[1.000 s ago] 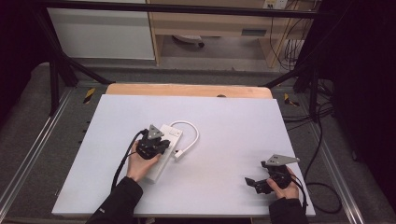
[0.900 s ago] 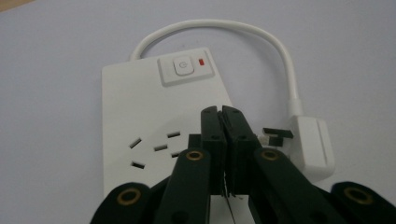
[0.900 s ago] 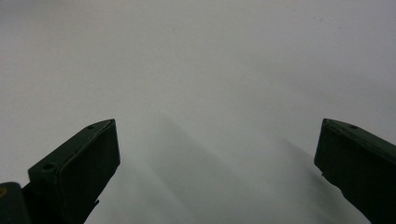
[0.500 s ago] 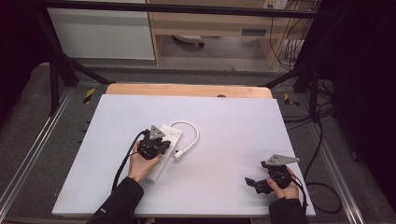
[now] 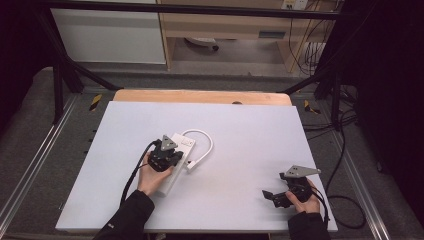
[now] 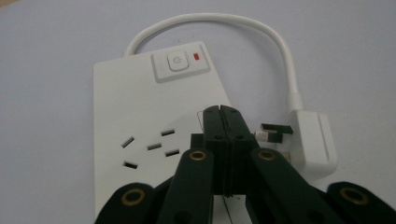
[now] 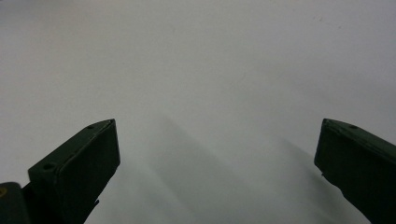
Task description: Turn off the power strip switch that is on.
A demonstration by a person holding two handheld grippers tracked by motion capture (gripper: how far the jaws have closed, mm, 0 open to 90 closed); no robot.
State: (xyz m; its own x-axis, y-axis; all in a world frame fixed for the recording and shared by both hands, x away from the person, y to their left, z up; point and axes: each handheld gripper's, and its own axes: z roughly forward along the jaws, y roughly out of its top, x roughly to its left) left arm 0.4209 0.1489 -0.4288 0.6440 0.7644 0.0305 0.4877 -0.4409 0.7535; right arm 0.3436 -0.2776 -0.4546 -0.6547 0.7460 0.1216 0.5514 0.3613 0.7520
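1. High view: the white power strip [image 5: 176, 160] lies left of centre on the pale worktop [image 5: 250, 130], its short white cable [image 5: 204, 145] looping to the right and back to a plug [image 5: 190, 163] beside it. The left gripper [image 5: 165, 156] sits over the strip. The right gripper [image 5: 286, 192] is at the lower right of the frame, well apart from the strip.
2. Left gripper view: the jaws are pressed together, empty, above the strip's face; the switch [image 6: 179, 62] is upper centre, the plug at right.
3. Right gripper view: the jaws stand wide apart over bare worktop.
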